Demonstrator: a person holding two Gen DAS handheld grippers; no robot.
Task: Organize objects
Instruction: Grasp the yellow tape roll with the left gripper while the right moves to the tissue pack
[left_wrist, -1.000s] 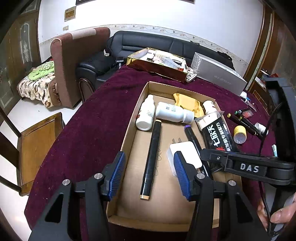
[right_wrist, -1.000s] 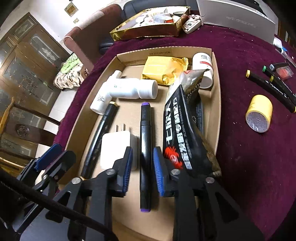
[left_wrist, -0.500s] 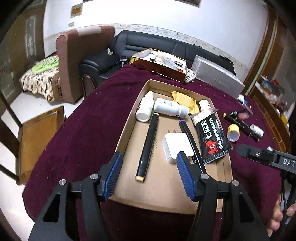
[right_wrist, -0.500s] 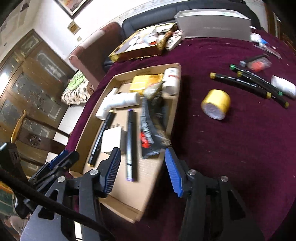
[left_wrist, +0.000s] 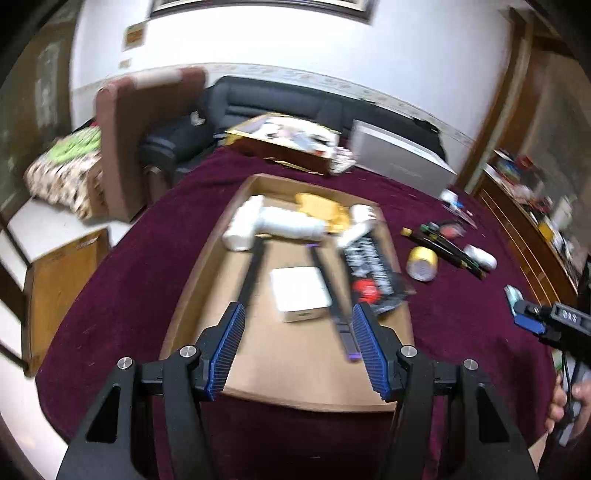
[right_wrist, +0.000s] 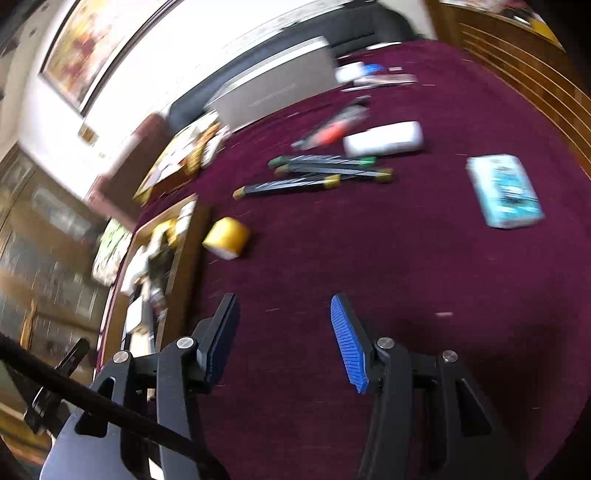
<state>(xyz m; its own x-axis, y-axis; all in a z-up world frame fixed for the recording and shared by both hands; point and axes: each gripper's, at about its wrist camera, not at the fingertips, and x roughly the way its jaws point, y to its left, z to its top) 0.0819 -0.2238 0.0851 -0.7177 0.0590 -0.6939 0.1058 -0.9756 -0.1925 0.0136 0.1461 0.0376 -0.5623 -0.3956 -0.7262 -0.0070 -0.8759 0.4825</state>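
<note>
The left gripper (left_wrist: 297, 350) hangs over the near end of the cardboard tray (left_wrist: 192, 291), jaws spread and empty; the left figure has risen slightly in the last second. Between its blue pads, further up the frame, lie a white charger (left_wrist: 300, 293) and two black markers (left_wrist: 255, 269), with white bottles (left_wrist: 273, 225) and a black snack pouch (left_wrist: 373, 273) beyond, all blurred.

The right gripper (right_wrist: 282, 341) has just been opening; its jaws stand apart over bare maroon tablecloth (right_wrist: 406, 266), nothing between them. Above it in the frame lie a yellow tape roll (right_wrist: 226, 238), three loose markers (right_wrist: 317, 173), a white tube (right_wrist: 384, 142) and a teal packet (right_wrist: 504, 190). The tray is cut off at the left edge; labels are unreadable.
</note>
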